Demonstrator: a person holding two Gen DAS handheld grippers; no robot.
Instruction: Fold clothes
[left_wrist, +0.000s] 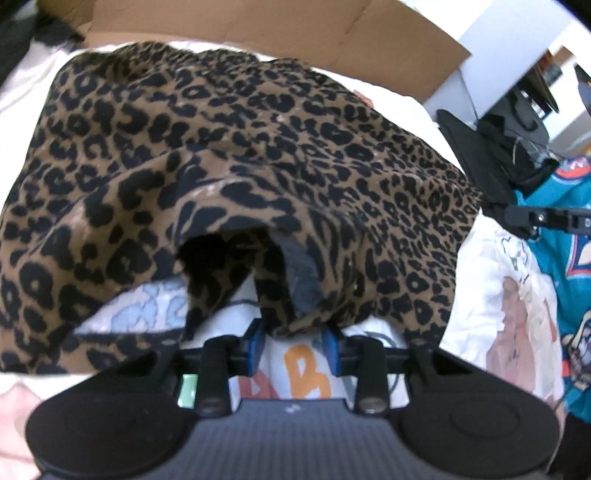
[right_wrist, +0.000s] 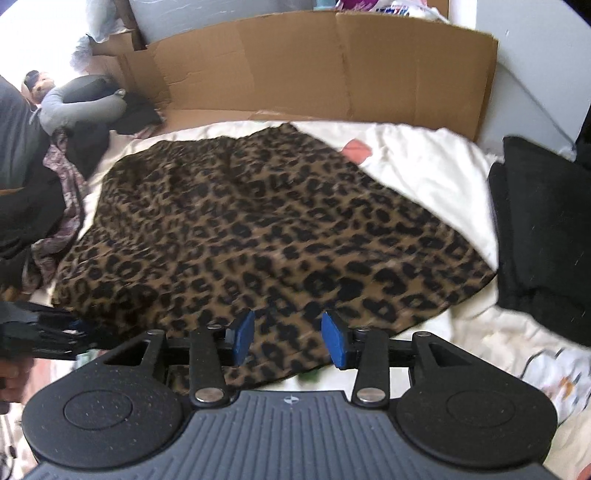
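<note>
Left gripper (left_wrist: 295, 341) pinches the leopard garment (left_wrist: 236, 155); right gripper (right_wrist: 291, 338) gapes over it, cardboard (right_wrist: 332, 70) behind.

Leopard-print garment (right_wrist: 266, 229) showing tan-brown ground with black spots; dark grey lining (left_wrist: 301, 280) peeking from its folded opening. White bedsheet (right_wrist: 417, 170) lying beneath, carrying orange letters (left_wrist: 306, 373) and pale blue print. Brown corrugated cardboard sheet (right_wrist: 332, 70) standing behind. Teal jersey with orange-and-white crest (left_wrist: 561, 236) showing at side. Black folded fabric (right_wrist: 543, 229) sitting at right. Blue gripper pads (right_wrist: 334, 339) contrasting with black frame. Pinkish patch (right_wrist: 356, 149) on sheet, possibly print, blurring.
</note>
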